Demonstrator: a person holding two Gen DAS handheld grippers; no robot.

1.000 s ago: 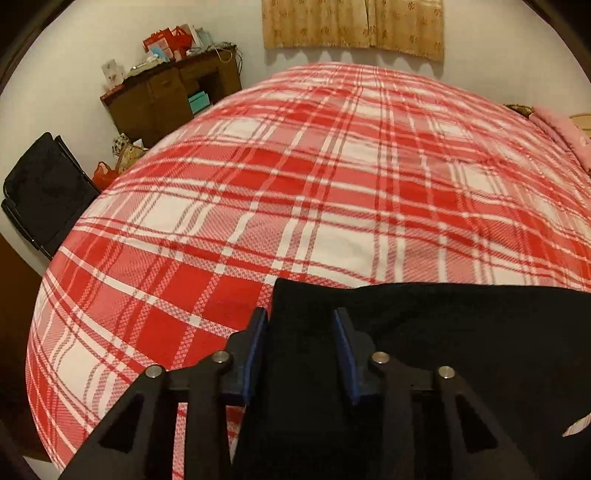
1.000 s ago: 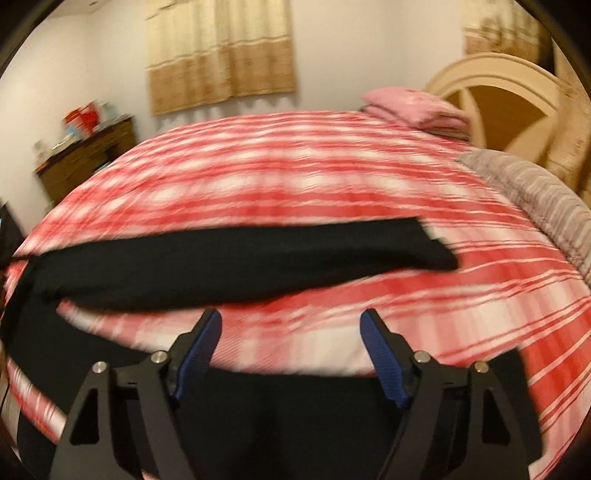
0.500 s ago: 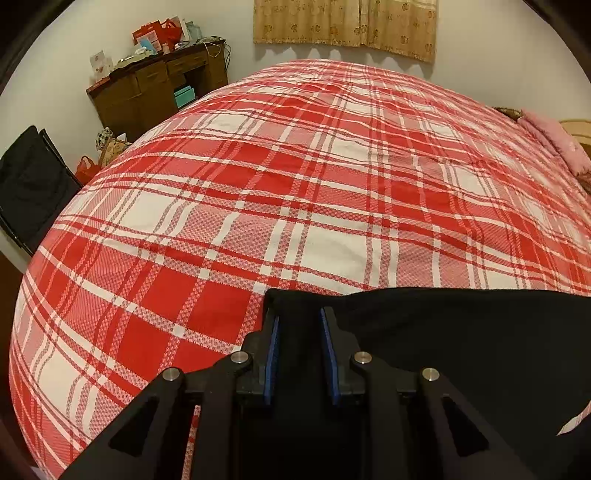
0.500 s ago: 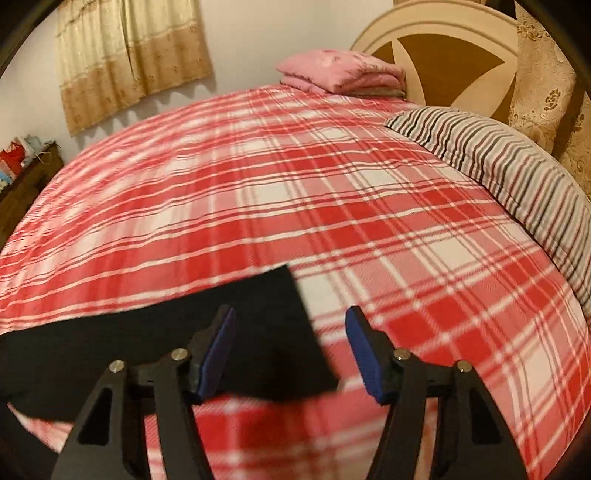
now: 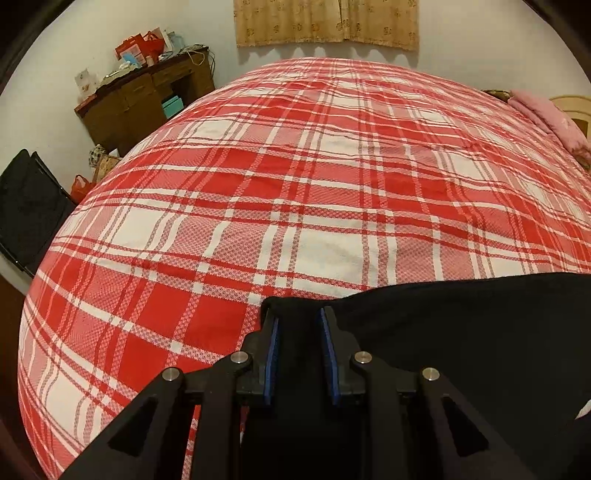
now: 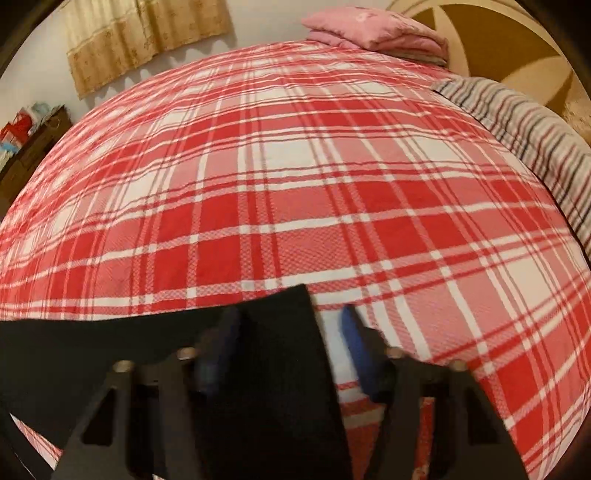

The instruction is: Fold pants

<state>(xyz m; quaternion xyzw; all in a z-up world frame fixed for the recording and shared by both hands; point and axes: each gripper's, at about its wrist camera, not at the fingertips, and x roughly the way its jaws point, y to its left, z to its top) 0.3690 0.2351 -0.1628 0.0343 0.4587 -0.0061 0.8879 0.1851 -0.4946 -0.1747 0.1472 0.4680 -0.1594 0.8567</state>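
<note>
Each gripper (image 5: 298, 332) (image 6: 291, 332) has black angular arms, silver screws and blue finger pads (image 5: 272, 354).

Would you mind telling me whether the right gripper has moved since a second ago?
Yes. The right gripper has swung toward the headboard, reaching the pants end, its jaws closing around it.

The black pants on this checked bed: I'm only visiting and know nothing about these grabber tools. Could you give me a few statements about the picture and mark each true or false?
1. The black pants lie on a red and white plaid bedspread. True.
2. The left gripper is clamped on a corner of the pants. True.
3. The right gripper is gripping the striped pillow. False: it is at the end of the pants, jaws just closing, a gap still beside one pad.
4. A blue blanket is folded by the headboard. False: the folded pink blanket is there.
</note>
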